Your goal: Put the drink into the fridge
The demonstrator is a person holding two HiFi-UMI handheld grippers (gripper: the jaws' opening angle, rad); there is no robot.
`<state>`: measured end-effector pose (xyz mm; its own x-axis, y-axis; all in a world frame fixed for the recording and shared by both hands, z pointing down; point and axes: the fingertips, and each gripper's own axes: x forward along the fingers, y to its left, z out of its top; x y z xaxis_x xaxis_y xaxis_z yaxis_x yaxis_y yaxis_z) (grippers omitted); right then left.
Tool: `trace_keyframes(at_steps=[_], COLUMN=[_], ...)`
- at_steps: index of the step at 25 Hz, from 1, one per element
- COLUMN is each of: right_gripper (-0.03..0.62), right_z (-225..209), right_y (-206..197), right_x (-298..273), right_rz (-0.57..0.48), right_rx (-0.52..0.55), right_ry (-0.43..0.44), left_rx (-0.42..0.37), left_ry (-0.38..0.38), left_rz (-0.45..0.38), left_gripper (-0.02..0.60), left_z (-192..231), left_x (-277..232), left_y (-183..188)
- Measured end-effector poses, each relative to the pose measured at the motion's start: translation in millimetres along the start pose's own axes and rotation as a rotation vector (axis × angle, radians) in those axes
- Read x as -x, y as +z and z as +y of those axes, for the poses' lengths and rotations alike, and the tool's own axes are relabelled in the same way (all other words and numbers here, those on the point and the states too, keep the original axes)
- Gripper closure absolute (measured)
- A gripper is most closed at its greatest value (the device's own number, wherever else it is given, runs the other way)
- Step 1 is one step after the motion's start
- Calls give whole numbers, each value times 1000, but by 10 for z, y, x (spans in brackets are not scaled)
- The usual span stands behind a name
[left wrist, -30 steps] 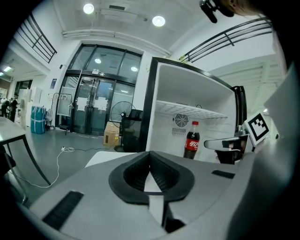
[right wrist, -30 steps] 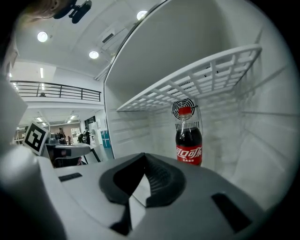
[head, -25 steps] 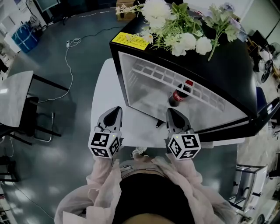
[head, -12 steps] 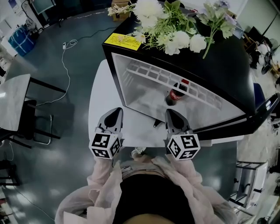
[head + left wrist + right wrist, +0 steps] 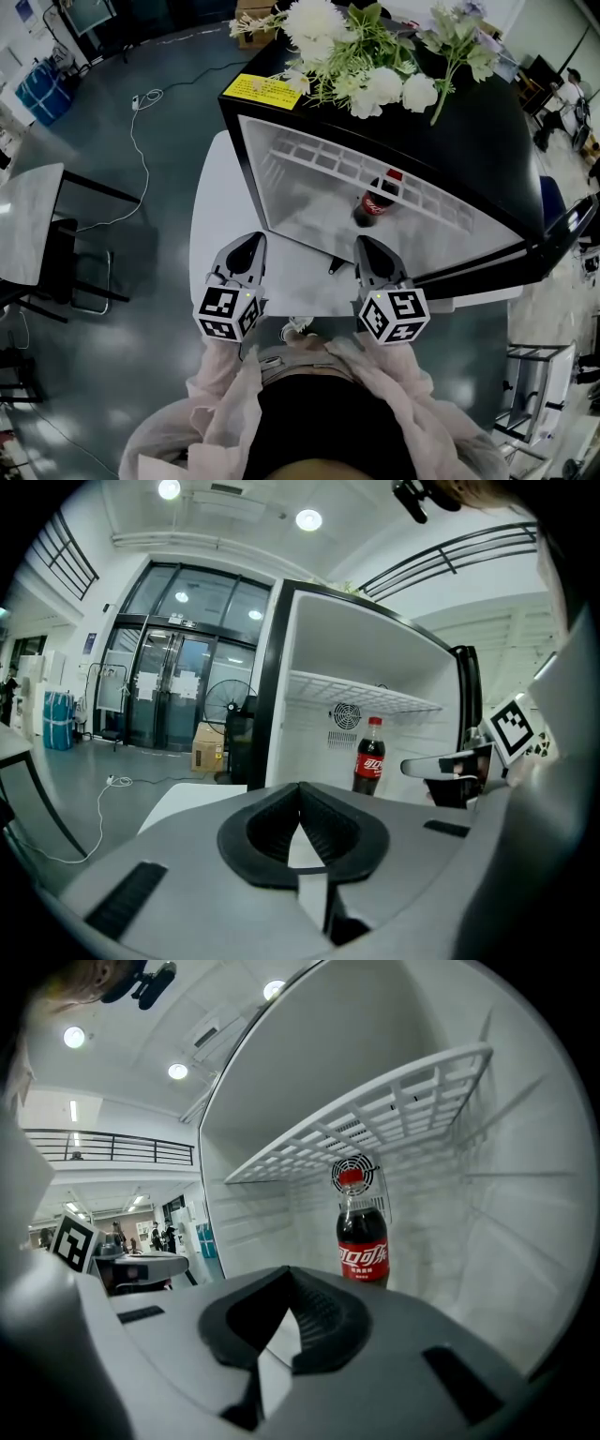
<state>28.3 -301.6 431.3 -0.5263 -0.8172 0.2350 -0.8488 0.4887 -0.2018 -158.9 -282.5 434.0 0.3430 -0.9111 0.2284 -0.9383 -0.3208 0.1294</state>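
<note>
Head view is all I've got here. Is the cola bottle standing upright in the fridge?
Observer: Yes. In the right gripper view the cola bottle stands upright below the wire shelf.
Operator: Is the left hand-held gripper holding anything?
Observer: No. The left hand-held gripper has its jaws together with nothing between them.
Operator: And the right one?
Observer: The right hand-held gripper is also shut and empty. The bottle stands beyond its tips, untouched.
</note>
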Motion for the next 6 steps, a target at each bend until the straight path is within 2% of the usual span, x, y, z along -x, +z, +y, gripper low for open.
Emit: trace_keyframes(at_steps=[6], right_gripper=[585], right_z=[24], right_y=[-10], right_x=[-2], right_rz=[0], right_rx=[-26], right_ry=[4], left_rx=[6], left_ry=[-3], left_rz=[5], left_gripper=[571], left_z=[12], left_x=[6], left_y=[-17])
